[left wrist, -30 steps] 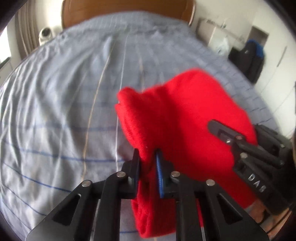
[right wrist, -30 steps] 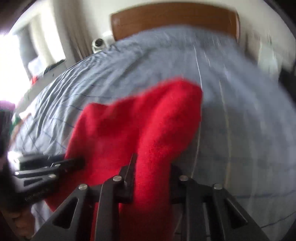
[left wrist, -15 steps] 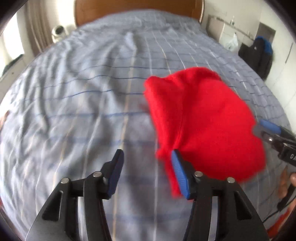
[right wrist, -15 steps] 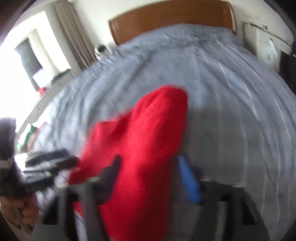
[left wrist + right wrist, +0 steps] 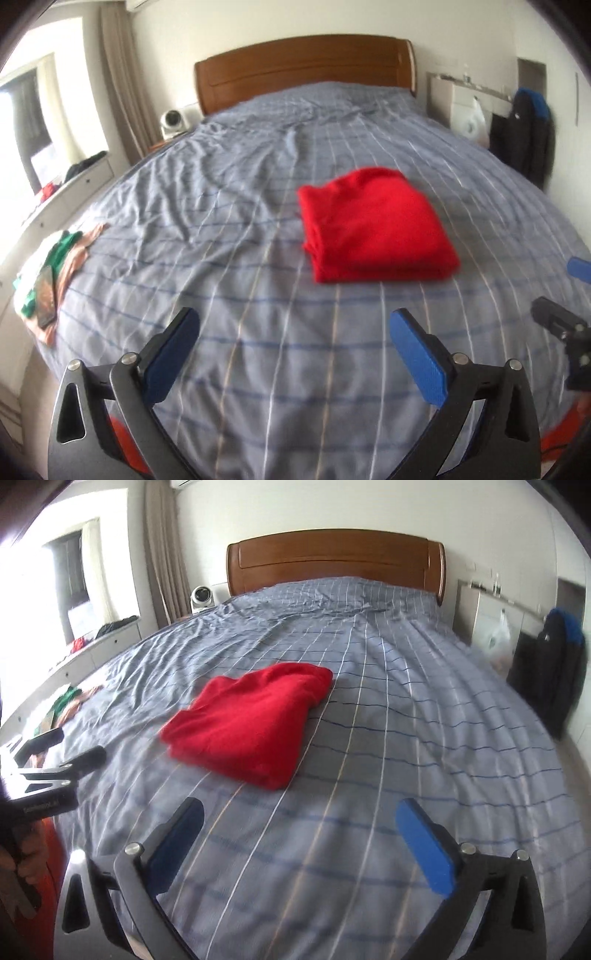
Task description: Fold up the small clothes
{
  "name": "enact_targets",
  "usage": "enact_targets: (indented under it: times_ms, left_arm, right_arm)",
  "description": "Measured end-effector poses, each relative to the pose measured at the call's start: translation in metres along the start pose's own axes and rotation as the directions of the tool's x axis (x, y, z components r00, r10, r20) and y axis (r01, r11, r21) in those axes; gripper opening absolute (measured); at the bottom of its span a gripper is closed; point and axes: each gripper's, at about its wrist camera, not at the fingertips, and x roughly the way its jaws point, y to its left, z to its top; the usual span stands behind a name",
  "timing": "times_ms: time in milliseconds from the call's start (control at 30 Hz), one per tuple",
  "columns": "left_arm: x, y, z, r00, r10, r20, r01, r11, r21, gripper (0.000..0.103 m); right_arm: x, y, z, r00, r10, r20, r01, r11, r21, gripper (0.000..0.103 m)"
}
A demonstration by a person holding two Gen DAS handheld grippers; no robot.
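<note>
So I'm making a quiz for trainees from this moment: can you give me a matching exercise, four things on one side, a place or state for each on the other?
Things:
1. red garment
2. left hand-held gripper
3. green and orange clothes
4. headboard

Place or state:
A. wooden, at the far end of the bed
B. folded, lying flat on the checked bedspread
C. heaped at the bed's left edge
D. jaws wide apart, nothing between them

Pairs: 1-B, 2-D, 3-C, 4-A

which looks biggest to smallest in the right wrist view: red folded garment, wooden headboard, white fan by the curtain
1. red folded garment, though it is nearer the camera
2. wooden headboard
3. white fan
</note>
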Motion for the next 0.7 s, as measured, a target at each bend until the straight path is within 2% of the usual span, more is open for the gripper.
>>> enact_targets:
  times_ms: [233, 700]
  left_arm:
    - [-0.012, -0.009, -0.011, 0.998, -0.033, -0.057, 0.034, 0.999, 0.021, 0.103]
    - [-0.025, -0.012, -0.018, 0.998, -0.053, -0.041, 0.053, 0.998, 0.021, 0.103]
  right_arm:
    - [-0.014, 0.017, -0.010, 0.997, -0.016, -0.071, 0.016, 1.000, 0.006, 0.103]
    - [-0.023, 0.034, -0.017, 0.994, -0.042, -0.104, 0.041, 0.999, -0.018, 0.102]
